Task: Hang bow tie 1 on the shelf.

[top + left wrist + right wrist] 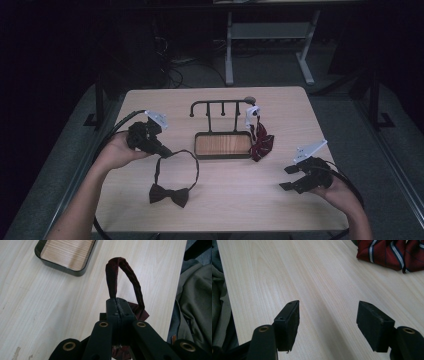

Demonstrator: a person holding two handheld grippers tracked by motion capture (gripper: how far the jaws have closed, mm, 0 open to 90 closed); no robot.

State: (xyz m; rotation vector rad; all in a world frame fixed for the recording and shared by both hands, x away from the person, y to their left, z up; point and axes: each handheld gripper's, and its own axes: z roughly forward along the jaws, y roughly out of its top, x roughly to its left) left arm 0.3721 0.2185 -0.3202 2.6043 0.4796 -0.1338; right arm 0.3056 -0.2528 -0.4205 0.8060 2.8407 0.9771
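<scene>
A dark bow tie [170, 195] lies on the wooden table [220, 200] near the front, and its neck strap [192, 162] rises in a loop toward my left gripper [167, 152]. In the left gripper view the jaws of this gripper [117, 301] are shut on the maroon strap [120, 277], with the bow's fabric [140, 311] just below them. Nothing is between the jaws of my right gripper [286, 178], which stands open at the front right. The right gripper [328, 315] hovers over bare table there.
A black hook rack [222, 105] with a wood-lined tray base [223, 145] stands mid-table; the tray [67, 252] is at the upper left of the left gripper view. A red striped tie [260, 137] hangs from the rack's right end, and the striped tie [387, 252] lies ahead of the right gripper.
</scene>
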